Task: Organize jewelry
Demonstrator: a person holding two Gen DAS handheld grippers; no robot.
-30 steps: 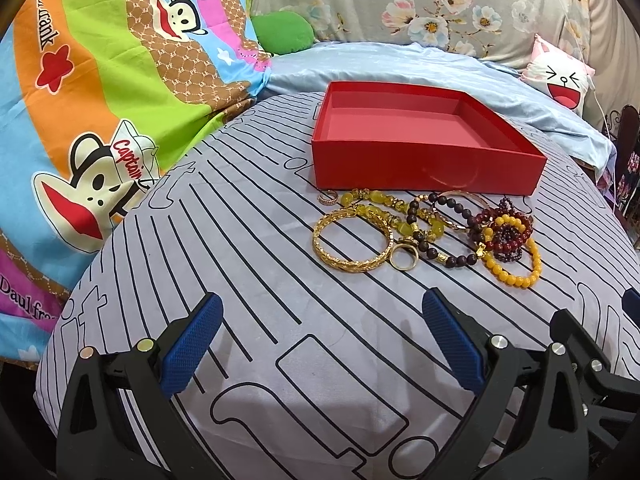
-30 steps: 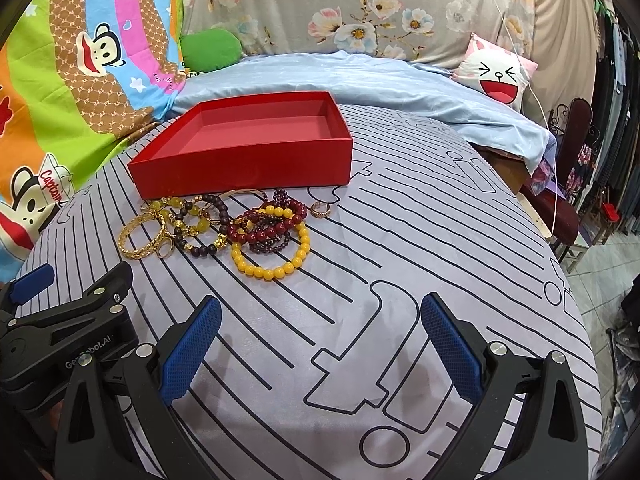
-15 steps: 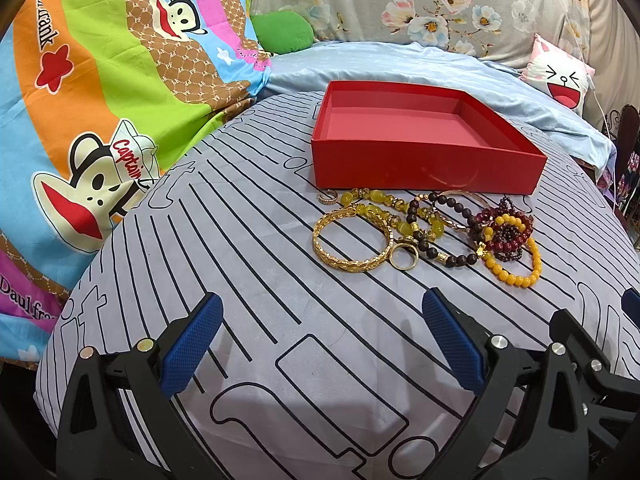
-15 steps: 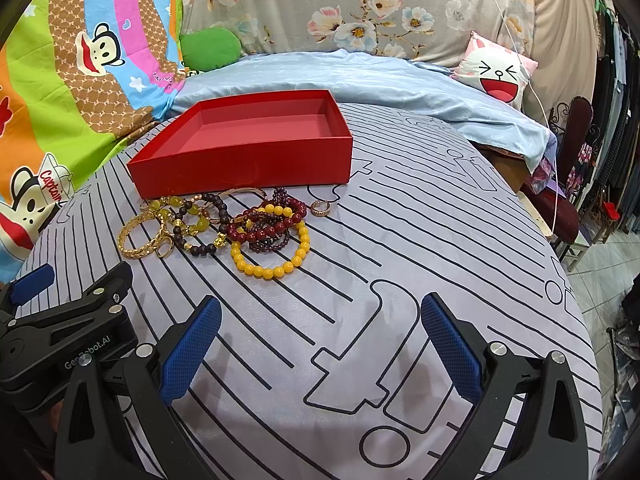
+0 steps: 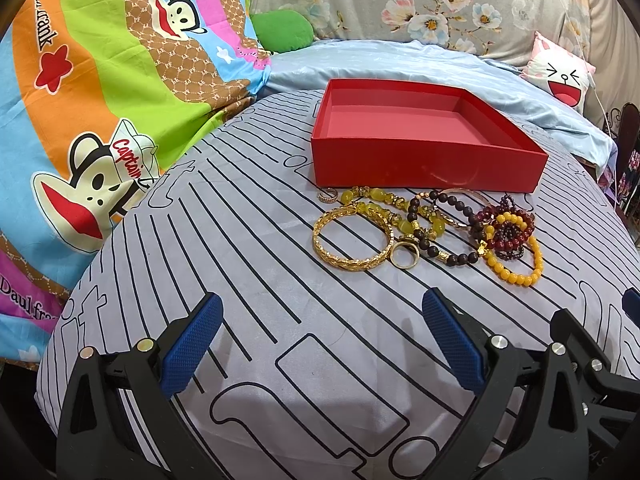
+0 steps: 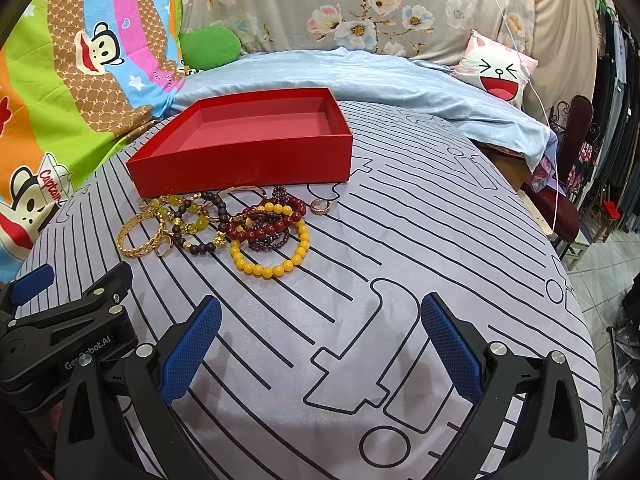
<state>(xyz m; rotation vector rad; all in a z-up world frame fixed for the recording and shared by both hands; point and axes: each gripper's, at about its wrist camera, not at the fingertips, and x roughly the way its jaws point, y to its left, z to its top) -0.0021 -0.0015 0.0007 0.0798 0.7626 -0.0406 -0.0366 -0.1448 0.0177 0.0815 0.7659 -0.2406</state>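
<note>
An empty red box (image 5: pixel 424 160) (image 6: pixel 240 164) stands on the striped grey cloth. A heap of jewelry lies against its near wall: a gold bangle (image 5: pixel 352 238) (image 6: pixel 138 234), a gold ring (image 5: pixel 405 255), dark and green bead bracelets (image 5: pixel 436 220), a red bead bracelet (image 6: pixel 266 220), a yellow bead bracelet (image 5: pixel 516 264) (image 6: pixel 272 256) and a small ring (image 6: pixel 321 206). My left gripper (image 5: pixel 320 344) is open and empty, short of the heap. My right gripper (image 6: pixel 320 340) is open and empty, to the right of the left one.
A cartoon monkey blanket (image 5: pixel 100 100) lies to the left. A light blue sheet (image 6: pixel 360 76), a green cushion (image 6: pixel 210 46) and a laughing-face pillow (image 6: pixel 498 74) lie behind the box. The cloth's right edge drops to a tiled floor (image 6: pixel 600 248).
</note>
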